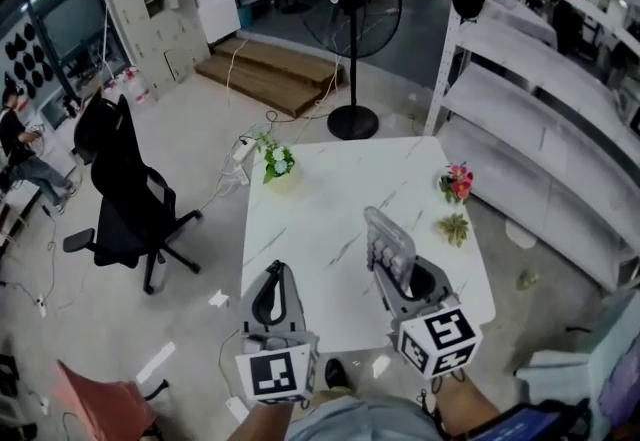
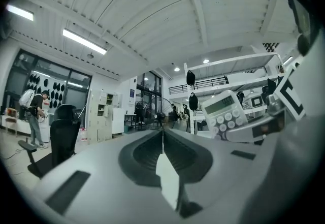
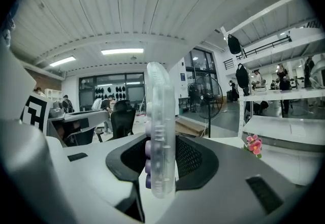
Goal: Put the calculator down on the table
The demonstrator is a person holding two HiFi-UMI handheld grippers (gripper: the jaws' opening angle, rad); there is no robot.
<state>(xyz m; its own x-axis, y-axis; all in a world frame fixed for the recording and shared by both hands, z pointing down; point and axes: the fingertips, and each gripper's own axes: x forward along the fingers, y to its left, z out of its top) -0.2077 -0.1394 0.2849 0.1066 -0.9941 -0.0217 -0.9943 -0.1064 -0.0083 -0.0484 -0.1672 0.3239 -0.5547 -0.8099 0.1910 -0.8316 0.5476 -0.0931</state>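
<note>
A white calculator [image 1: 386, 241] with rows of round keys stands on edge above the near right part of the white marble table [image 1: 330, 194], my right gripper [image 1: 400, 279] shut on it. In the right gripper view the calculator [image 3: 160, 116] shows edge-on and upright between the jaws, keys facing left. My left gripper [image 1: 275, 274] hangs over the table's near left edge with its jaws closed together and nothing in them. The left gripper view shows those jaws meeting in a line [image 2: 162, 139], with the calculator [image 2: 226, 111] off to the right.
On the table stand a green plant [image 1: 277, 161] at the far left, pink flowers [image 1: 458, 181] and a small succulent [image 1: 454, 227] at the right. A black office chair [image 1: 125, 194] is left of the table, a standing fan [image 1: 352, 29] beyond it, white shelves [image 1: 540, 119] at the right.
</note>
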